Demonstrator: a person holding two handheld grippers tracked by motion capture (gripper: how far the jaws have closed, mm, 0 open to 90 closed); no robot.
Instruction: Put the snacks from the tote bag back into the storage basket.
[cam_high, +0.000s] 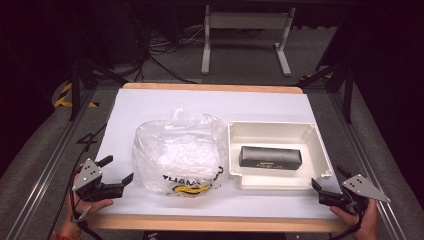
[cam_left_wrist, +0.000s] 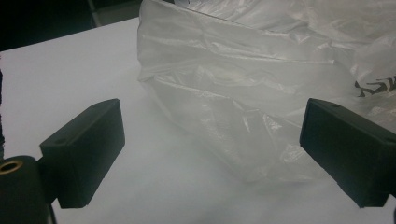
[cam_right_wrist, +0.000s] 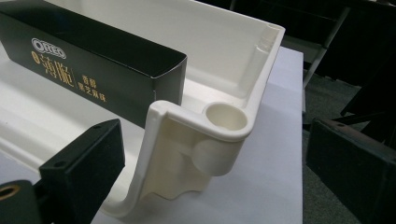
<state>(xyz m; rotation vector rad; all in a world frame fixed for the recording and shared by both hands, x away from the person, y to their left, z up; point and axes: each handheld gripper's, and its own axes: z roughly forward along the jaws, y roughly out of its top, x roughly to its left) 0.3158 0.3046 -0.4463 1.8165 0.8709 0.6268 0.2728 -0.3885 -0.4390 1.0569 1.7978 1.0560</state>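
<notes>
A crumpled clear plastic bag (cam_high: 177, 152) with black and yellow print lies on the white table sheet (cam_high: 150, 107), left of centre. Right of it stands a cream plastic tray (cam_high: 320, 142) holding a long black Oreo box (cam_high: 270, 157). My left gripper (cam_high: 119, 170) is open near the front left edge, its jaws just left of the bag (cam_left_wrist: 243, 88). At the front right my right gripper (cam_high: 327, 181) is open beside the tray's near right corner (cam_right_wrist: 224, 126), with the Oreo box (cam_right_wrist: 93, 65) lying inside the tray beyond it.
The wooden table edge (cam_high: 210, 222) runs along the front. Beyond the table stand a white desk frame (cam_high: 245, 35) and cables on a grey floor. Dark metal stands (cam_high: 75, 85) flank both sides.
</notes>
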